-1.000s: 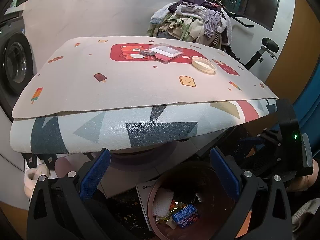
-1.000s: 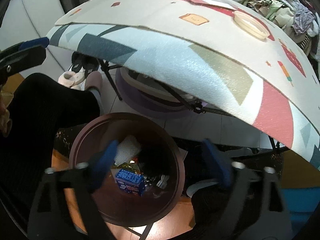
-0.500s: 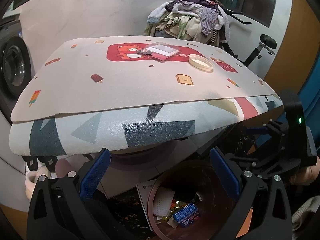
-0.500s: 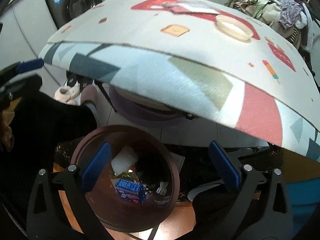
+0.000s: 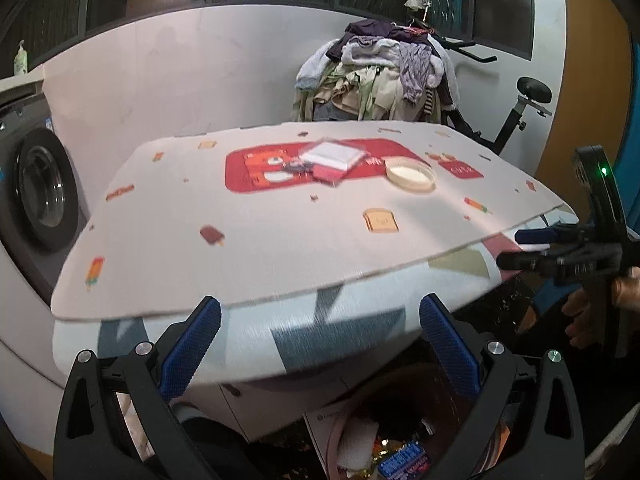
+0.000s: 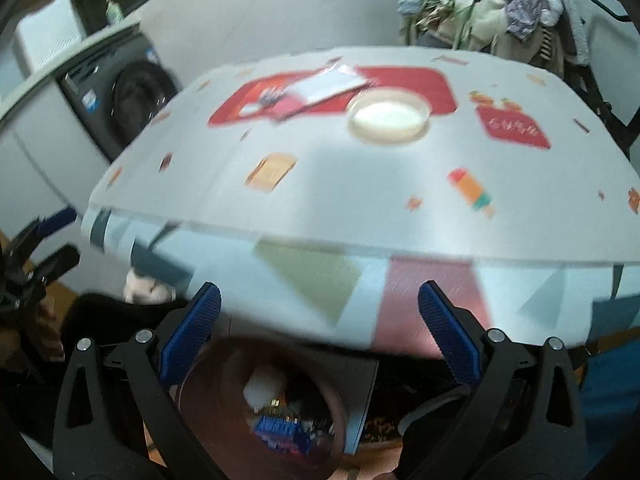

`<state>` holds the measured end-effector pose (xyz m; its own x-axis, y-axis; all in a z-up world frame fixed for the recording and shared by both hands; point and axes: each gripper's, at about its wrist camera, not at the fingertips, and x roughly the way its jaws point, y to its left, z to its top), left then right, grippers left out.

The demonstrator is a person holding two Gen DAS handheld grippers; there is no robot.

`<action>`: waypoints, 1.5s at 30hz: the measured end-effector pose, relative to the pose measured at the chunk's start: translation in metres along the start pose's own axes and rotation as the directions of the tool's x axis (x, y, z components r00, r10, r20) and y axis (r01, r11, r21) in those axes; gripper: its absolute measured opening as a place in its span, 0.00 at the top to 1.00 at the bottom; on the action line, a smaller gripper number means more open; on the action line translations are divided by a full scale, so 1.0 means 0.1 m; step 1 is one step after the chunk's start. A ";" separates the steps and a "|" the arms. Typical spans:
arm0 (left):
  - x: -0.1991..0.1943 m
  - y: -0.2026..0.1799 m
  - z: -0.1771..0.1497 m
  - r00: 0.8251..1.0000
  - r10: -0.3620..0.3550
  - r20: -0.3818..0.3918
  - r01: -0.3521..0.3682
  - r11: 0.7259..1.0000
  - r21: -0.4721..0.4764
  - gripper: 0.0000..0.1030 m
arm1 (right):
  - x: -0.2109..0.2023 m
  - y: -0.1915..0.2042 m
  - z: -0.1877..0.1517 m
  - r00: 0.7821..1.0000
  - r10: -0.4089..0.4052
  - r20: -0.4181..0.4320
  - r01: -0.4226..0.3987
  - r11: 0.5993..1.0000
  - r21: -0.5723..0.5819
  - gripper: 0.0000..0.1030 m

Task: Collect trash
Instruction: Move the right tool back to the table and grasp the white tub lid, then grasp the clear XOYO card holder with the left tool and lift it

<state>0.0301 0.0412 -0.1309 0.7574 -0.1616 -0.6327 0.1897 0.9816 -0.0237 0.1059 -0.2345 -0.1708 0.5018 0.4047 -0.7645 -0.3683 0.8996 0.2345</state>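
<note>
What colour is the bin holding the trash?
Reddish brown bin, clearest in the right wrist view.

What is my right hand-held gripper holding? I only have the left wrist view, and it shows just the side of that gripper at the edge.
Observer: Nothing. In the right wrist view the right hand-held gripper has just been opening its jaws. They stand wide, with nothing between them.
Operator: And where is the bin from that side?
Observer: The brown bin shows low between that gripper's fingers, on the floor beneath the overhang of the table. The picture is blurred, but most of its round rim is in frame.
</note>
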 end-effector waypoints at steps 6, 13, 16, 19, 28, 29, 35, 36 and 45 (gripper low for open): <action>0.12 0.18 0.31 1.000 0.017 0.023 -0.016 0.999 -0.050 0.06 | 0.19 -0.17 0.50 0.999 -0.024 0.021 0.024 1.000 -0.015 0.06; 0.31 0.38 0.61 0.999 -0.017 0.033 0.021 0.995 -0.098 0.06 | 0.69 -0.34 1.10 0.992 -0.123 -0.007 0.122 0.992 -0.024 0.06; 0.42 0.43 0.67 1.000 -0.017 0.022 0.019 0.994 -0.105 0.06 | 0.91 -0.45 1.24 0.990 -0.133 -0.040 0.134 0.991 0.007 0.06; 0.57 0.46 0.73 1.000 -0.012 0.005 0.012 0.995 -0.099 0.06 | 1.16 -0.54 1.34 0.984 -0.155 -0.086 0.157 0.987 0.021 0.06; 0.92 0.46 0.81 0.999 -0.037 -0.040 0.033 0.995 -0.095 0.06 | 1.47 -0.53 1.49 0.974 -0.188 -0.122 0.188 0.982 -0.014 0.05; 0.94 0.46 0.82 0.998 -0.038 -0.043 0.034 0.995 -0.095 0.06 | 1.49 -0.53 1.50 0.974 -0.193 -0.121 0.192 0.981 -0.022 0.05; 1.14 0.43 0.86 0.996 -0.048 -0.078 0.041 0.995 -0.090 0.06 | 1.44 -0.57 1.52 0.990 -0.113 -0.082 0.111 0.993 -0.030 0.14; 1.17 0.42 0.89 0.996 -0.054 -0.075 0.047 0.995 -0.083 0.06 | 1.42 -0.57 1.51 0.992 -0.101 -0.077 0.099 0.995 -0.023 0.15; 1.89 0.08 1.56 0.988 -0.141 -0.070 0.150 0.975 0.161 0.06 | 1.04 -0.72 1.49 0.981 -0.146 0.124 0.138 0.988 0.070 0.15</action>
<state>0.2722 0.0028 -0.1297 0.6774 -0.2905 -0.6759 0.3996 0.9167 0.0065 0.3016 -0.2322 -0.1776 0.6432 0.2859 -0.7103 -0.2399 0.9562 0.1676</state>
